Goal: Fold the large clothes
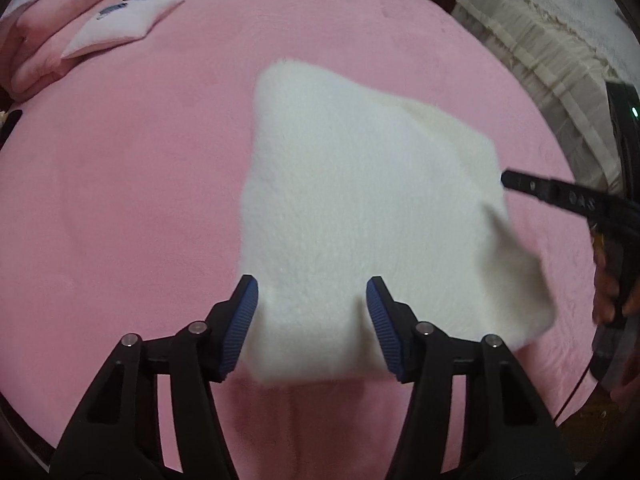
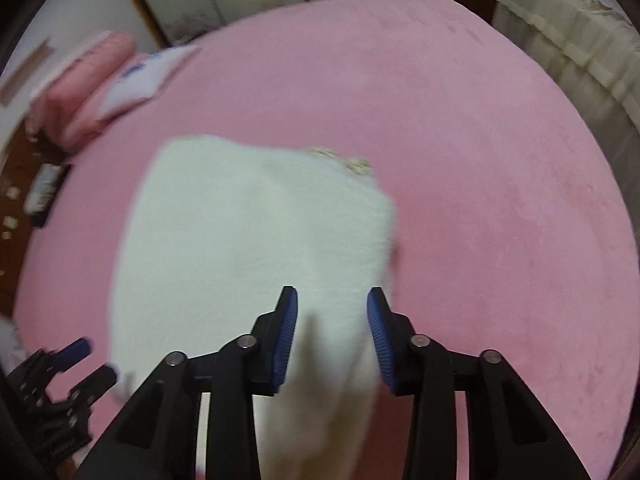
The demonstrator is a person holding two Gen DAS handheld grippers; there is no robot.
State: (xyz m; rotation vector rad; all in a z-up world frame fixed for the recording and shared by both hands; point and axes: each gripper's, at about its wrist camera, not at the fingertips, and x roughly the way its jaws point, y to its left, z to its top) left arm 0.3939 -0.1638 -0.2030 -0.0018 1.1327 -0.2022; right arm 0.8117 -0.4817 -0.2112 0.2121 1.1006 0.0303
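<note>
A white fluffy garment [image 1: 360, 216] lies folded into a thick pad on the pink bed [image 1: 120, 200]. My left gripper [image 1: 312, 316] is open, its blue pads [image 1: 240, 320] on either side of the garment's near edge. My right gripper [image 2: 332, 332] is open too, straddling a near corner of the same garment [image 2: 248, 240], which is motion-blurred there. The right gripper also shows at the right of the left wrist view [image 1: 560, 196], beside the garment's right edge. The left gripper shows at the lower left of the right wrist view [image 2: 80, 364].
Pink folded bedding [image 1: 44, 36] and a small pale pillow [image 1: 120, 24] lie at the bed's far left corner. A cream lace-covered piece of furniture [image 1: 552, 32] stands beyond the bed's right side. A dark floor with small items [image 2: 40, 192] is at the left.
</note>
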